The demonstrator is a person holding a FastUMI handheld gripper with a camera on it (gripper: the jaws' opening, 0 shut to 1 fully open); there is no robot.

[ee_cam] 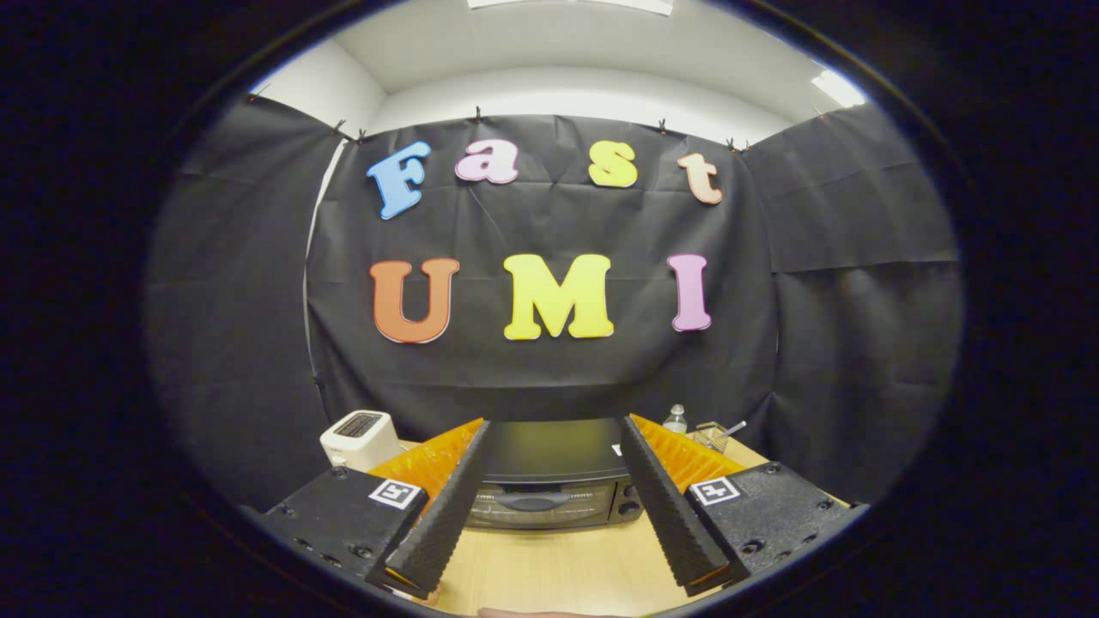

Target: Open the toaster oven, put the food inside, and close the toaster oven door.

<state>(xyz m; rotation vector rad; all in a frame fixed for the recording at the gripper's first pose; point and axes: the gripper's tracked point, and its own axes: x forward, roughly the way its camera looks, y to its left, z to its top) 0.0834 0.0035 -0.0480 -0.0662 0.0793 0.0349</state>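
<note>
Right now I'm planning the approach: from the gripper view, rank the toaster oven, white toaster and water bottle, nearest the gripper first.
The gripper is open.
1. Toaster oven, just ahead between the fingers, door closed.
2. White toaster, beyond the left finger.
3. Water bottle, behind the oven, right.

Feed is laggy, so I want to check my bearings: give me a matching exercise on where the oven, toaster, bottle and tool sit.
Things:
1. oven
2. toaster
3. bottle
4. tool

Places or states:
A. open, nothing between the fingers
B. on the table, seen between the fingers, door closed
C. left of the oven, past the left finger
D. behind the right finger, by the wire basket

Pairs: 1-B, 2-C, 3-D, 4-A
</note>
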